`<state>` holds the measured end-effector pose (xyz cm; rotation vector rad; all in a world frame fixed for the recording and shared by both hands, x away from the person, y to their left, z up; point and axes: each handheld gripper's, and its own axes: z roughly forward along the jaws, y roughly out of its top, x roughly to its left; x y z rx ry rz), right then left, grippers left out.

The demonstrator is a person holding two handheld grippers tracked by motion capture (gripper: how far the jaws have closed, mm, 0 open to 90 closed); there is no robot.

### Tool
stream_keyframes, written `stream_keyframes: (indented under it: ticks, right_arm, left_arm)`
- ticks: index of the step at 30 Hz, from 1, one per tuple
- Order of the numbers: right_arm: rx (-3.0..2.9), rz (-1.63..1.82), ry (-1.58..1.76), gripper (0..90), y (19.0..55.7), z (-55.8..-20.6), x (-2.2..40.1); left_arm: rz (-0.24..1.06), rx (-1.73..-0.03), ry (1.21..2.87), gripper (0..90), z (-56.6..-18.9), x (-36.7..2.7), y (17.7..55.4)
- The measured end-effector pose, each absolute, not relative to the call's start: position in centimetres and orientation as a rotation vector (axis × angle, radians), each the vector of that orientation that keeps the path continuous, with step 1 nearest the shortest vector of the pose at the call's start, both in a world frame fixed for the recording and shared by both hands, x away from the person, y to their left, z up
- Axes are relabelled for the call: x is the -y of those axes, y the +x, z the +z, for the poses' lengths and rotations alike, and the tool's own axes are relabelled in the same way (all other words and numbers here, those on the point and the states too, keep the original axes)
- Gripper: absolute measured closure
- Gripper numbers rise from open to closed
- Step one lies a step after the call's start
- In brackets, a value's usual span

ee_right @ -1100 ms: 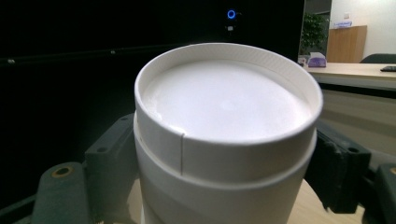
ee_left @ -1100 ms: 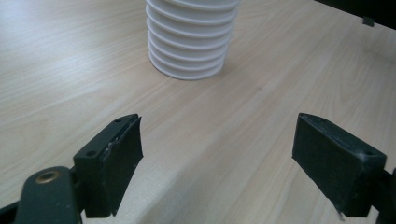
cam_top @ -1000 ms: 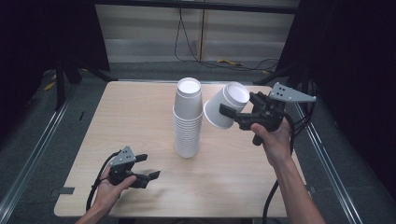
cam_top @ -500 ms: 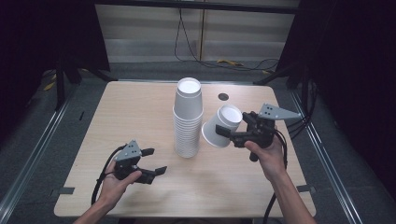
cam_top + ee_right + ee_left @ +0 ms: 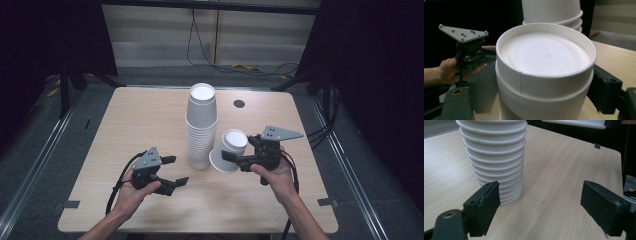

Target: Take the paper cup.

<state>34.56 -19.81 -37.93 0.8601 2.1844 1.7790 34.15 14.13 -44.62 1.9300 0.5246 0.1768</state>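
Left gripper (image 5: 172, 172): nearest the person, low over the front left of the worktop (image 5: 125, 125); jaws spread wide and empty, aimed at the foot of the cup stack
Right gripper (image 5: 232, 159): front right of the worktop, jaws clamped on the sides of a single white paper cup; in the right gripper view a jaw sits against each side of it
Held cup (image 5: 229, 151): tilted, its closed base turned up toward the high view, its other end low, just beside the stack's lower part; whether it touches the worktop or the stack cannot be told
Cup stack (image 5: 201, 125): tall column of nested white paper cups, upside down, standing at mid worktop; its ribbed rims fill the upper left of the left gripper view (image 5: 495, 157)
Dark round hole (image 5: 239, 103): far side of the worktop, behind the stack, well apart from both grippers
Progress, as judged: one cup is apart from the stack and in hand, not yet set down; the stack is many cups deep, so most of the work appears to lie ahead
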Motion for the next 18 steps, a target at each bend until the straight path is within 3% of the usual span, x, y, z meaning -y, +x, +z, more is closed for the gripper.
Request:
stream_keyframes:
  ticks: [18]
  right_arm:
    - [-2.292, 1.8, 0.867, 20.7, 34.0, -42.1, 17.9]
  left_arm:
    - [0.092, -0.491, 1.869, 15.7, -45.1, -13.5, 33.4]
